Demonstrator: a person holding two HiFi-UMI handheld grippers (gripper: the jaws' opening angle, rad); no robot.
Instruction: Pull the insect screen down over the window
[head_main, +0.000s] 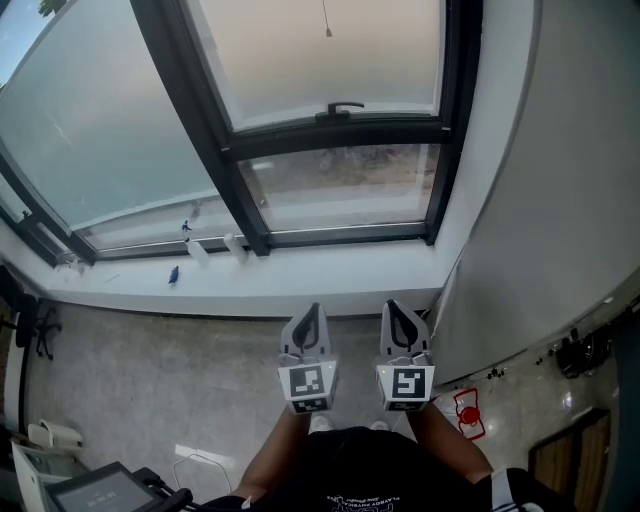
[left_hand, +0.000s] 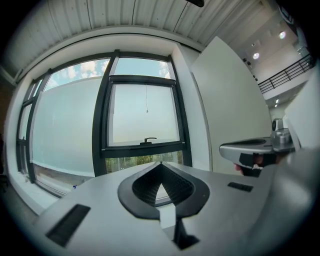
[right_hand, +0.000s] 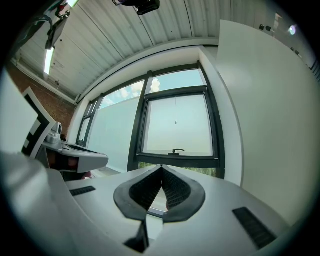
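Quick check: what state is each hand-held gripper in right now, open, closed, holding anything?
Left hand-held gripper: closed, holding nothing.
Right hand-held gripper: closed, holding nothing.

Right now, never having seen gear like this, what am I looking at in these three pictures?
A person holds two grey hand-held grippers: the left gripper and the right gripper. The head view comes from a camera on the person's head, looking down; the other two from cameras riding on each gripper. Their black ribbed fingers are closed together, holding nothing. Ahead is a dark-framed window with a black handle and a thin hanging cord. The white sill bears a few small bits, too small to name.
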